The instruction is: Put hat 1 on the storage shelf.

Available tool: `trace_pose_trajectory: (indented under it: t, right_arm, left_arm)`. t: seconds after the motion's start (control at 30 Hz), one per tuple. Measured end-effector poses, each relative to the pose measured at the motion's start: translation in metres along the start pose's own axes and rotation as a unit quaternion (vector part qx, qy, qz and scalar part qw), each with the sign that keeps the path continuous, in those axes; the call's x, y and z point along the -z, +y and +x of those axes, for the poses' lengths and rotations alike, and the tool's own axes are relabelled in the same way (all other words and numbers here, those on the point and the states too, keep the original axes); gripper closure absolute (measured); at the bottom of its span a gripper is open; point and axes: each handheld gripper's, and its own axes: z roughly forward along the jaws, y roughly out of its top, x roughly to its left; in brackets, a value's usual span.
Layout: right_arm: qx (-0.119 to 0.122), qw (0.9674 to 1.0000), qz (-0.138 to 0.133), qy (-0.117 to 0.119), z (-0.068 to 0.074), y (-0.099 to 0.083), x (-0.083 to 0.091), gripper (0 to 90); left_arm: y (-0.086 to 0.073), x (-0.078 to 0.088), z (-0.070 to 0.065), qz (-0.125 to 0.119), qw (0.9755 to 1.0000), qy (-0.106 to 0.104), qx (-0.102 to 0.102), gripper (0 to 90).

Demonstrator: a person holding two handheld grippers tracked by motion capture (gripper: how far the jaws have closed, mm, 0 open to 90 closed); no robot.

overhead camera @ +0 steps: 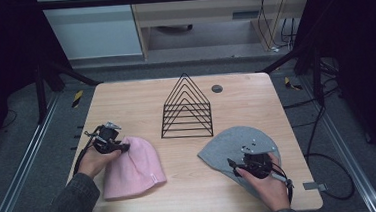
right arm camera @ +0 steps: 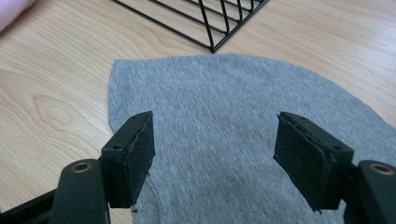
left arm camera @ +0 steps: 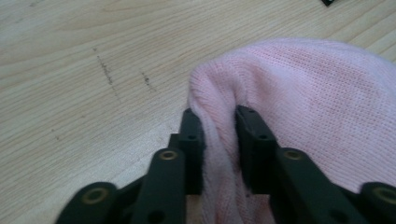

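Note:
A pink knit hat (overhead camera: 132, 167) lies flat at the table's front left. My left gripper (overhead camera: 124, 147) sits at its upper left edge, shut on a raised fold of the pink knit (left arm camera: 317, 88) that bulges up between the two pads (left arm camera: 192, 135). A grey hat (overhead camera: 224, 151) lies at the front right. My right gripper (overhead camera: 236, 164) rests low over it, open, its pads (right arm camera: 135, 149) wide apart above the flat grey fabric (right arm camera: 224, 102) without pinching it.
A black wire rack (overhead camera: 186, 108) shaped like nested triangles stands at the middle of the wooden table (overhead camera: 125, 98); its base (right arm camera: 205, 18) lies just beyond the grey hat. A small dark round cap (overhead camera: 217, 88) sits behind it. Cables trail off the table's right side.

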Motion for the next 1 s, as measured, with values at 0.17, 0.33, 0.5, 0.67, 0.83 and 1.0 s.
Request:
trace_pose_trajectory:
  t: [0.17,0.33,0.5,0.67,0.83,1.0]
  right_arm:
    - [-0.001,0.9999,-0.009,-0.010,-0.002,-0.001,0.001,27.9]
    - [-0.009,0.9996,-0.018,-0.021,-0.004,0.000,0.002,27.7]
    - [-0.024,0.9989,-0.036,-0.018,0.004,0.002,0.008,26.1]
    - [-0.006,0.9993,-0.032,-0.017,0.013,0.006,0.007,24.4]
    - [0.004,0.9995,-0.032,-0.006,0.022,0.008,0.008,23.3]
    - [0.016,0.9994,-0.026,0.019,0.029,0.028,-0.006,20.6]
  left_arm:
    - [-0.005,0.016,-0.011,-0.035,0.9989,0.026,-0.018,79.3]
    - [-0.007,0.048,-0.022,-0.096,0.9942,0.026,-0.040,79.5]
    - [-0.007,0.082,-0.036,-0.141,0.9869,0.027,-0.073,79.6]
    - [-0.003,0.106,-0.042,-0.172,0.9803,0.017,-0.096,79.4]
    - [0.006,0.140,-0.046,-0.199,0.9714,0.027,-0.127,79.7]
    - [0.019,0.155,-0.051,-0.200,0.9675,0.045,-0.148,79.7]
